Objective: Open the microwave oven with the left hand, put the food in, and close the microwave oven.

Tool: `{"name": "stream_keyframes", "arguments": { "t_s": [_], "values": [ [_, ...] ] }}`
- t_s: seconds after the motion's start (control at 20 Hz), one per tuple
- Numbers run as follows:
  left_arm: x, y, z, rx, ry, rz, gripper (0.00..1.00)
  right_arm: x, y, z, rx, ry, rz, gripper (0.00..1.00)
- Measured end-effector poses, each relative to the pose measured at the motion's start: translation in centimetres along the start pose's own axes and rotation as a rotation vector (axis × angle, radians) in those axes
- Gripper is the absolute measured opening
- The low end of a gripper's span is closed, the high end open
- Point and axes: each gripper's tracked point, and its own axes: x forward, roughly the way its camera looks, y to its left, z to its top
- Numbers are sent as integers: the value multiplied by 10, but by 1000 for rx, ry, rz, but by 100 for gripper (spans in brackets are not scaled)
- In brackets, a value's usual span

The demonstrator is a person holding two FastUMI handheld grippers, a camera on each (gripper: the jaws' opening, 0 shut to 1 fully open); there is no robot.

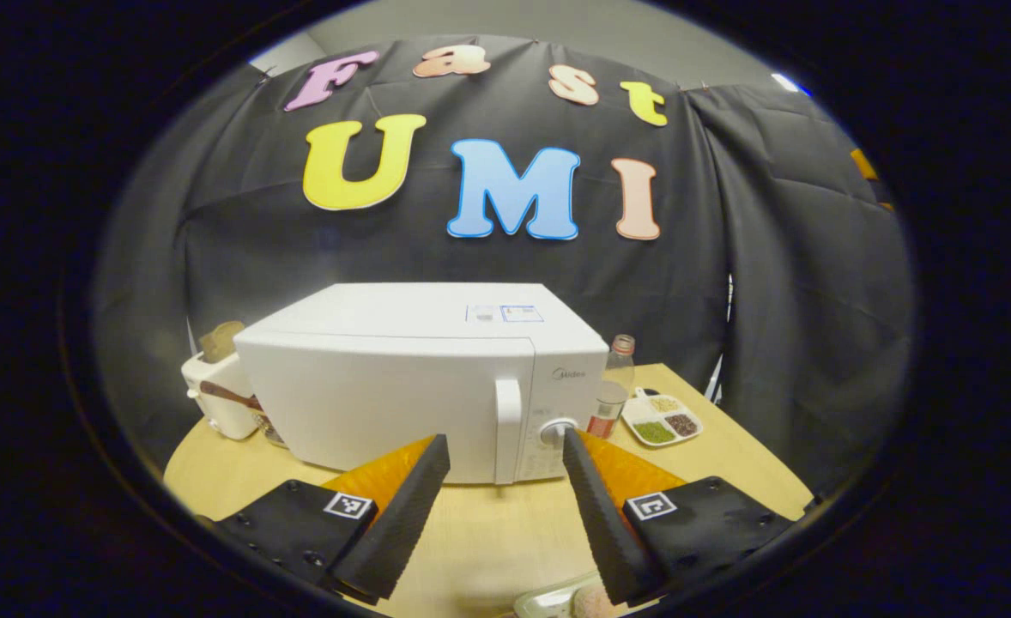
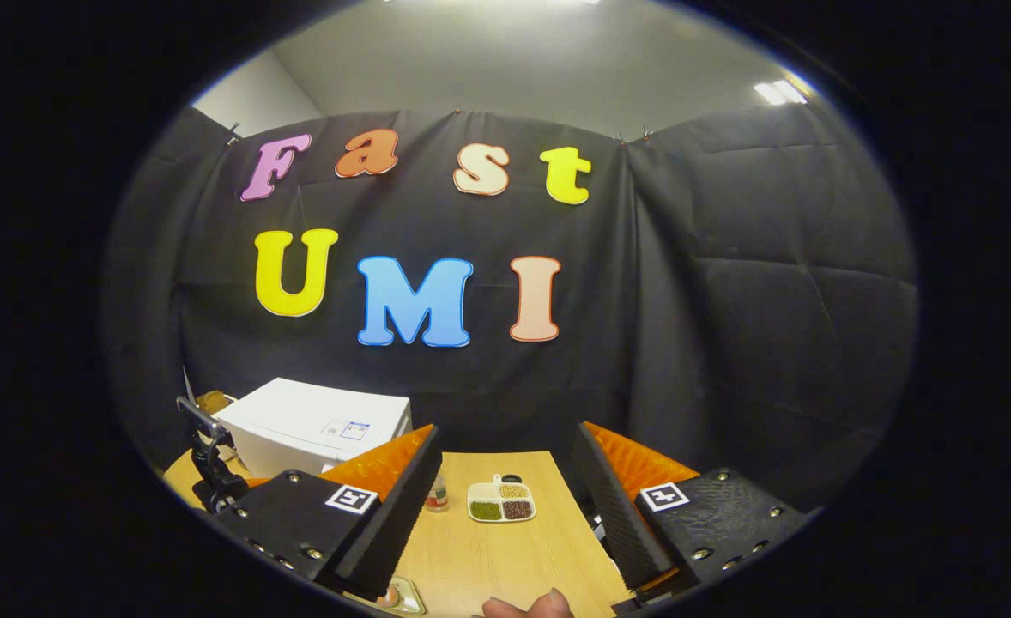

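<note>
The white microwave (image 1: 402, 386) stands on the wooden table (image 1: 488, 532) with its door shut. Its vertical handle (image 1: 508, 429) and round knob (image 1: 557, 432) are at the door's right side. My left gripper (image 1: 505, 439) is open a little in front of the handle, touching nothing. At the bottom edge lies a tray of food (image 1: 576, 601), partly cut off. In the right gripper view the microwave (image 2: 317, 425) sits far left and my right gripper (image 2: 507, 433) hangs open over the table (image 2: 505, 558). The food tray (image 2: 396, 596) peeks out below its left finger.
A white toaster (image 1: 222, 399) stands left of the microwave. To its right are a bottle (image 1: 619, 365), a small jar (image 1: 604, 410) and a divided dish of grains (image 1: 662, 421), also seen as the dish (image 2: 501, 502). A fingertip (image 2: 529, 608) shows at the bottom. A dark device (image 2: 207, 468) is beside the microwave.
</note>
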Motion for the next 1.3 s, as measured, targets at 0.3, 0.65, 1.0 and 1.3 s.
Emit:
{"name": "stream_keyframes", "arguments": {
  "t_s": [0.3,0.65,1.0,1.3],
  "values": [
    [55,3,-25,45,53,-15,97,7,4,-18,-29,59,-25,96],
    [96,4,-39,53,81,-3,84,9,-10,-25,-30,85,-67,96],
    [121,-2,-54,53,129,33,45,3,-12,-28,-18,82,-61,95],
    [115,-4,-56,111,63,34,23,-11,-17,-30,31,61,-36,95]
  ]
}}
